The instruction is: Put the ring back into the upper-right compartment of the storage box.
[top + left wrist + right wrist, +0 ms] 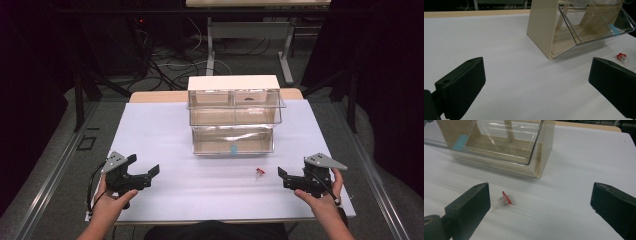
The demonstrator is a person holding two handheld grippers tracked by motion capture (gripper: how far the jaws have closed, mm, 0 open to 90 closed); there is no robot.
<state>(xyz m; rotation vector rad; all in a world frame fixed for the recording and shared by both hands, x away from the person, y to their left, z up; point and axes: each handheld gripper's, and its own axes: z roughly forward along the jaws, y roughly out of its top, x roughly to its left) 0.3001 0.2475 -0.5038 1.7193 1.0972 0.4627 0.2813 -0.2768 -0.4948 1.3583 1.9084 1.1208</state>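
We hold both grippers wide and empty: left gripper point(146, 174), right gripper point(286, 176). The red-capped piece point(258, 172) lies on the white sheet point(150, 130), near the clear bin unit point(233, 120). Judged step: approach. Next, the right gripper must straddle it.

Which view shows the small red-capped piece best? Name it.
The right gripper view: the red-capped piece lies close, its clear body visible. The left gripper view shows it small; the high view, a speck.

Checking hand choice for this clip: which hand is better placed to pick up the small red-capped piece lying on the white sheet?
Right, probably. The right tongs rest open just beside the red-capped piece, which lies near one jaw in the right gripper view. The left tongs sit far across the white sheet.
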